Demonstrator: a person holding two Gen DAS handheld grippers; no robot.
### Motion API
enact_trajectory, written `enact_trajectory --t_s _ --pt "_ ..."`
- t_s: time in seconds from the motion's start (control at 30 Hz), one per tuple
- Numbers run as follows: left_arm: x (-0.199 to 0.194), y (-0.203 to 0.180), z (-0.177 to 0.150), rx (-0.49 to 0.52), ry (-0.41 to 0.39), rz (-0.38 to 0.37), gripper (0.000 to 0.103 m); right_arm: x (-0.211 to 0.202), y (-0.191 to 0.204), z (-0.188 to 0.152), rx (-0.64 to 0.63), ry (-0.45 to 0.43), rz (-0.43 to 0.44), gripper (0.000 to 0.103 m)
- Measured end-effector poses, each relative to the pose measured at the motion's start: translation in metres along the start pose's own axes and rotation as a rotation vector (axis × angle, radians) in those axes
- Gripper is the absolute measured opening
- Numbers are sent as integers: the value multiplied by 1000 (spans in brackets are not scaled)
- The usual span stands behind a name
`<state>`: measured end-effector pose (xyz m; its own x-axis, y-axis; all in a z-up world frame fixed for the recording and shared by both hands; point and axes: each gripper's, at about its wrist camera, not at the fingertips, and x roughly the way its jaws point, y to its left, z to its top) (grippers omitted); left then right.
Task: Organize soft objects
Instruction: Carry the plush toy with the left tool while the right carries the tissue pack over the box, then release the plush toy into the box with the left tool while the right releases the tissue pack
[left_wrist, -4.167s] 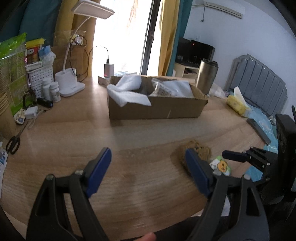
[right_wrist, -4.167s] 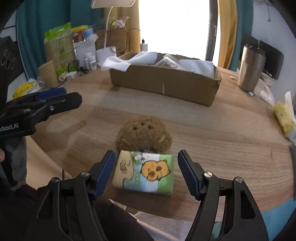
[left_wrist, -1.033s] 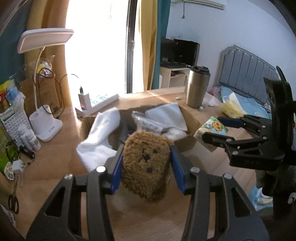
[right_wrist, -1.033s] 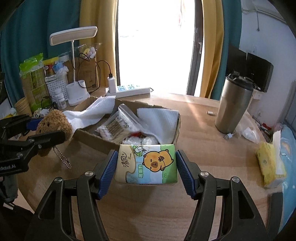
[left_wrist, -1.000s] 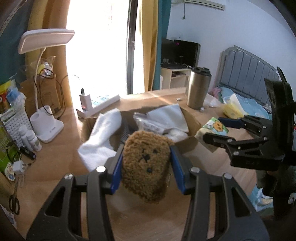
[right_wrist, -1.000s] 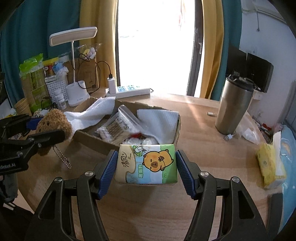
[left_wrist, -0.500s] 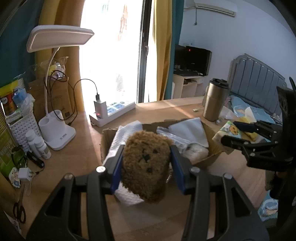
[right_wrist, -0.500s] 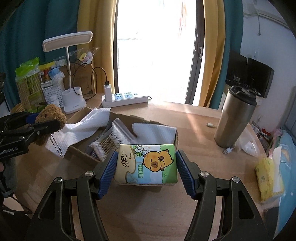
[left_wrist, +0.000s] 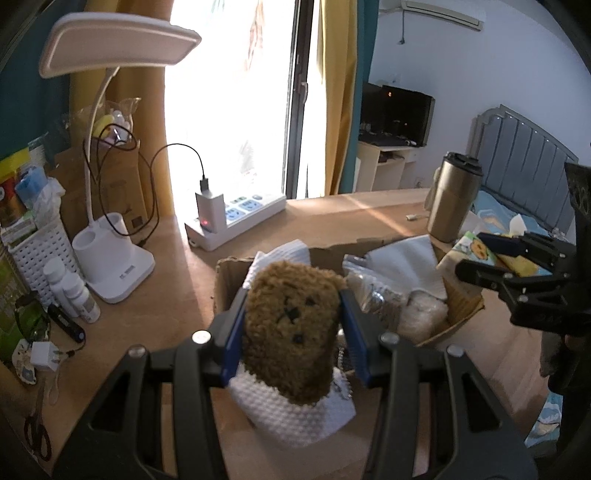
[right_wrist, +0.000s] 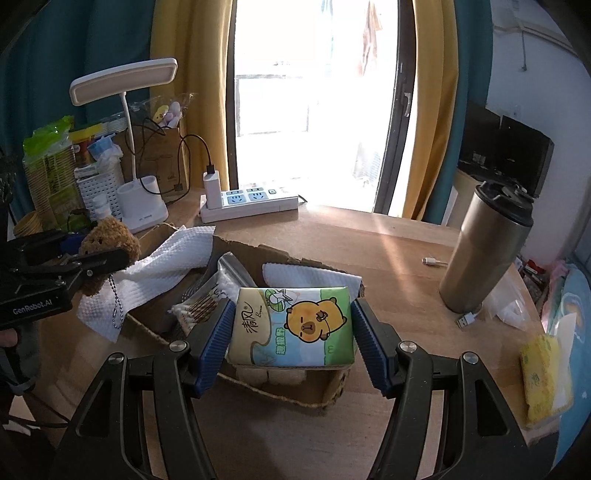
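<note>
My left gripper (left_wrist: 293, 334) is shut on a brown plush toy (left_wrist: 293, 325) and holds it above the near left end of the cardboard box (left_wrist: 460, 314). The toy also shows in the right wrist view (right_wrist: 109, 236), with a bead chain hanging from it. My right gripper (right_wrist: 291, 330) is shut on a tissue pack with a cartoon capybara (right_wrist: 295, 326), held over the near right part of the box (right_wrist: 266, 391). A white towel (right_wrist: 162, 266) drapes over the box's left edge. The box holds a cotton swab bag (right_wrist: 207, 301) and other white soft items.
A steel tumbler (right_wrist: 484, 254) stands right of the box. A yellow tissue pack (right_wrist: 543, 373) lies at the table's right edge. A power strip (right_wrist: 247, 201), desk lamp (right_wrist: 140, 206), white basket (right_wrist: 96, 188) and small bottles (left_wrist: 74, 291) line the back left. Scissors (left_wrist: 37, 435) lie at the left.
Both grippers have risen and moved forward over the box, each holding its object. The box now lies lower and closer under them.
</note>
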<state>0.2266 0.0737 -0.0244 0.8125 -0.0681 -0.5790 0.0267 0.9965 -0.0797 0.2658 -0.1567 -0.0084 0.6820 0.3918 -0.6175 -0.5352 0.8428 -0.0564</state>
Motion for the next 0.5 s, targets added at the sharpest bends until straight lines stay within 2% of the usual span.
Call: enact_trajectory --t_s 0.5 --pt "42 9 2 -14 56 2 49 33 -6 11 13 18 16 68"
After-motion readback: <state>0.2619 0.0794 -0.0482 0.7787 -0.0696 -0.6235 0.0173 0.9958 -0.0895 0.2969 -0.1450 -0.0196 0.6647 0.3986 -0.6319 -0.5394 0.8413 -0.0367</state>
